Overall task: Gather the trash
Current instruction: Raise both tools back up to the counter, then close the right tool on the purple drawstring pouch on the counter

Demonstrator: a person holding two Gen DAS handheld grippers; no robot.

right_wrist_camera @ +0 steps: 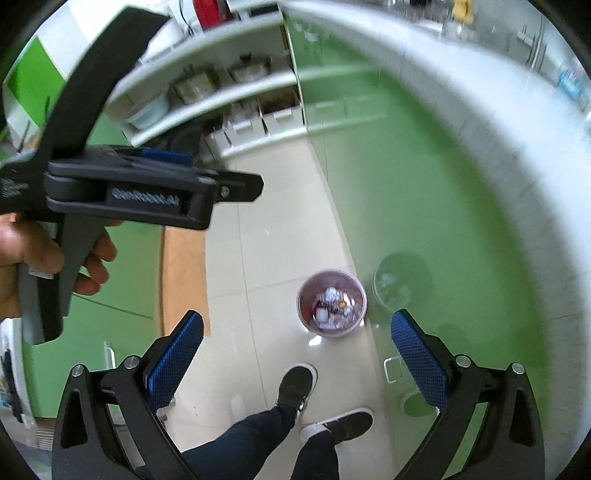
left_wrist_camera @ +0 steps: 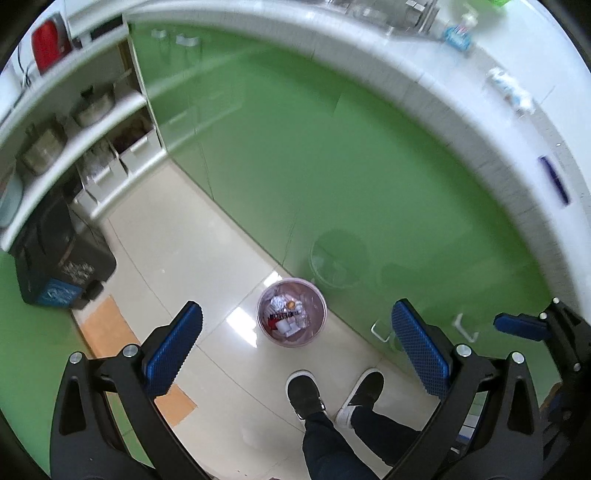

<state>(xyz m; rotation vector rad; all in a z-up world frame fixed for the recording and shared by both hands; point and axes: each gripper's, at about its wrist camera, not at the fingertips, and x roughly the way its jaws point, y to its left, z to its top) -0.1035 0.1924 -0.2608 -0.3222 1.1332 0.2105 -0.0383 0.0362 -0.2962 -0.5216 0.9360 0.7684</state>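
Observation:
A small round bin [left_wrist_camera: 292,313] with a clear liner stands on the tiled floor, holding several pieces of crumpled paper and wrappers; the right wrist view shows the bin [right_wrist_camera: 332,304] too. My left gripper [left_wrist_camera: 295,328] hangs high above it, open, with nothing between its blue pads. My right gripper [right_wrist_camera: 297,336] is likewise open and empty, high over the floor. On the white countertop lie a crumpled white and blue wrapper [left_wrist_camera: 511,88] and a dark blue flat item [left_wrist_camera: 554,179]. The left gripper's body, held in a hand [right_wrist_camera: 44,254], fills the left of the right wrist view.
Green cabinet doors [left_wrist_camera: 295,155] run under the counter [left_wrist_camera: 480,96]. White shelves [left_wrist_camera: 66,147] with pots and bins stand at left, a black appliance [left_wrist_camera: 59,258] below them. The person's two shoes [left_wrist_camera: 332,395] stand just before the bin. A soap dispenser [left_wrist_camera: 460,31] sits on the counter.

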